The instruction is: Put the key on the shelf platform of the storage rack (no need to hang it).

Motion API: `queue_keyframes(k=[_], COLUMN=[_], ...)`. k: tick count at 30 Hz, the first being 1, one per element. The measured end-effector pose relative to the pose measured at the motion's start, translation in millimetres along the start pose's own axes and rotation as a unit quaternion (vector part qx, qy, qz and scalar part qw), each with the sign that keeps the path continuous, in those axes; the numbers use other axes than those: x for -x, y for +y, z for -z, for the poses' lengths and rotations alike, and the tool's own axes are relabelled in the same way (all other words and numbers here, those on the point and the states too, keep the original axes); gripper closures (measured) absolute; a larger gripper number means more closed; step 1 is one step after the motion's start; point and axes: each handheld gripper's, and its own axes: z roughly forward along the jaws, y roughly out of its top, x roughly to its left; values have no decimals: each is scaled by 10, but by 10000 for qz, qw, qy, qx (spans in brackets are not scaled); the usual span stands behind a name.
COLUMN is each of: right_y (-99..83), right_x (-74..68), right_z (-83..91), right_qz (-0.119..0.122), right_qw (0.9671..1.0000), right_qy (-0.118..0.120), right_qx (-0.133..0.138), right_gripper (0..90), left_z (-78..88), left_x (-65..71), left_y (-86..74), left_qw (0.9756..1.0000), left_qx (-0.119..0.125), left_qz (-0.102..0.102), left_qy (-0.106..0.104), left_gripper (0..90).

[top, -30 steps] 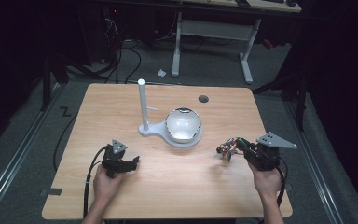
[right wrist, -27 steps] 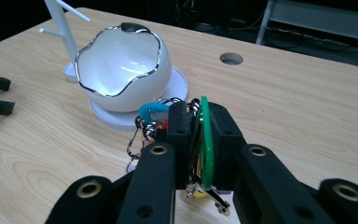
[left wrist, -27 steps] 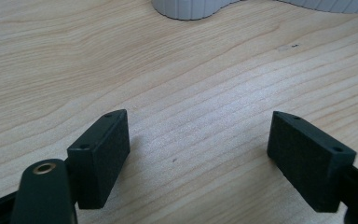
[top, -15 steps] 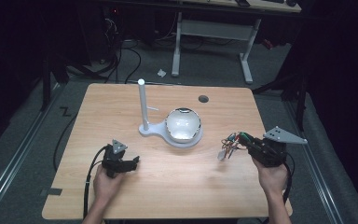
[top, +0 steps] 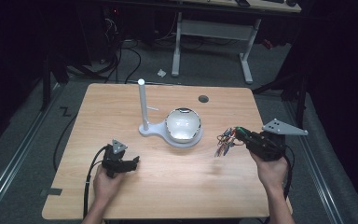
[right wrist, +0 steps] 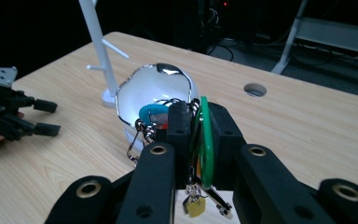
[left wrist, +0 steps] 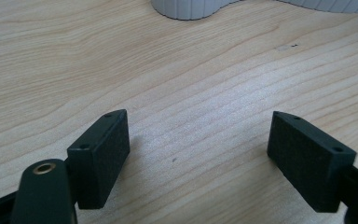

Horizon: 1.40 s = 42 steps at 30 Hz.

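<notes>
Wooden table (top: 168, 186) carries one white stand (top: 142, 107) with one shiny bowl (top: 182, 125) at its foot; no writing is readable; two grippers work here — the left gripper (top: 131, 164), at seven o'clock from the bowl, rests spread and empty; the right gripper (top: 237, 135), at four o'clock, is pressed together on one bunch of keys (right wrist: 196, 140) with a green tag, held off the table.

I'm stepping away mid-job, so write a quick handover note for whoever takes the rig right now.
Right gripper: shut on the bunch of keys with a green tag, held above the table, right of the white stand.
Left gripper: open, empty, low over the table.
White stand with pegs and round bowl: mid-table, nothing hanging on it.
Done: keys picked up.
Left: probably hang them on a peg or drop them in the bowl.
</notes>
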Motion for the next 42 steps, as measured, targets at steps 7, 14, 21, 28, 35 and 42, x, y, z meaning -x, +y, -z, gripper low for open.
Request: queue_keyframes(k=[7,14,21,28,35,42], right_y=[161,311,454,644,802,925], right_x=[-42,-111,-170,-245,-320,-389], right_z=[-35,-75,-142,-236,-340,-486], right_qz=[74,190,268,380,480,572], right_qw=[9998,9993,9987,9975,9967,9959], right_qy=[182,304,436,584,638,687], right_qx=[32,103,51,101,160,115], right_gripper=[812,813,813,813,813,814], left_z=[1,4,5,7,10,12], left_x=[0,-2,-4,-5,-5,-4], left_y=[-1,0,0,0,-1,-3], left_qw=[10000,10000,10000,10000,10000,10000], left_qx=[-6,-9,-13,-20,-29,-39], left_qz=[0,-10,-24,-29,-23,-8], left_qy=[-2,-5,-11,-15,-18,-18], left_gripper=[212,212,212,212,211,211])
